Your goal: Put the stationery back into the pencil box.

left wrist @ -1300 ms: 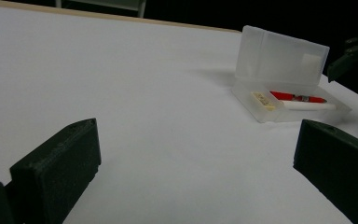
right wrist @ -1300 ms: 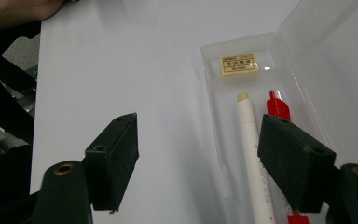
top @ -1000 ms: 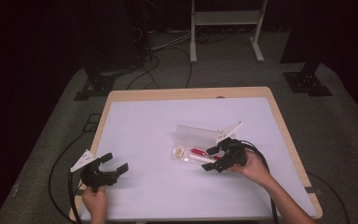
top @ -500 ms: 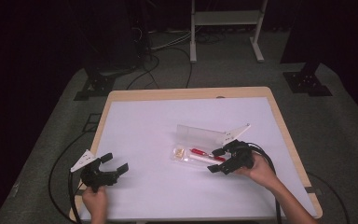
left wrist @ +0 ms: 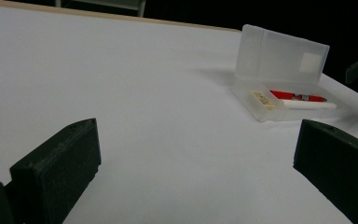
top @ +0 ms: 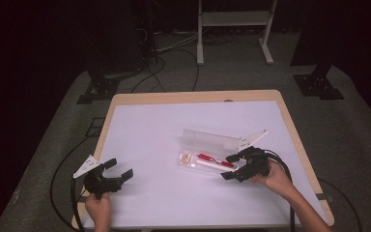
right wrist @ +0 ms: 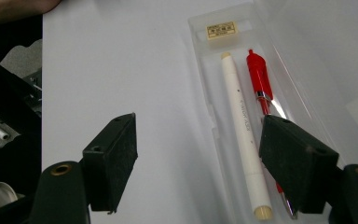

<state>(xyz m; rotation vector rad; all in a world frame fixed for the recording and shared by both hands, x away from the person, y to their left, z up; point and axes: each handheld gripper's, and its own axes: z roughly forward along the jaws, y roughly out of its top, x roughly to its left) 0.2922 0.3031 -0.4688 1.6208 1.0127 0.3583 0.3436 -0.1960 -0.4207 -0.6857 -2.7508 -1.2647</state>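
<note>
- Fingers of the right gripper [right wrist: 198, 163] are standing wide apart with nothing between the pads, one finger [right wrist: 298, 163] hanging over the near end of the open pencil case [top: 207, 164], the other over bare table beside it.
- Just ahead of those fingers a white pen [right wrist: 244, 140] and a red pen [right wrist: 260, 79] are lying side by side along the case, with a small eraser [right wrist: 221, 30] at the far end; the hand seems to be lining up along the pens so the jaws can straddle one.
- Behind the tray, the case's clear lid [top: 212, 141] is standing propped up, which is keeping the contents reachable from above.
- Fingers of the left gripper [top: 117, 171] are also spread wide and holding nothing, resting well apart from the case, probably waiting.
- Under both grippers a white table [top: 149, 125] with a pale wooden rim is sitting on grey carpet, and beyond it the room is lying dark, with cables and stand legs on the floor.
</note>
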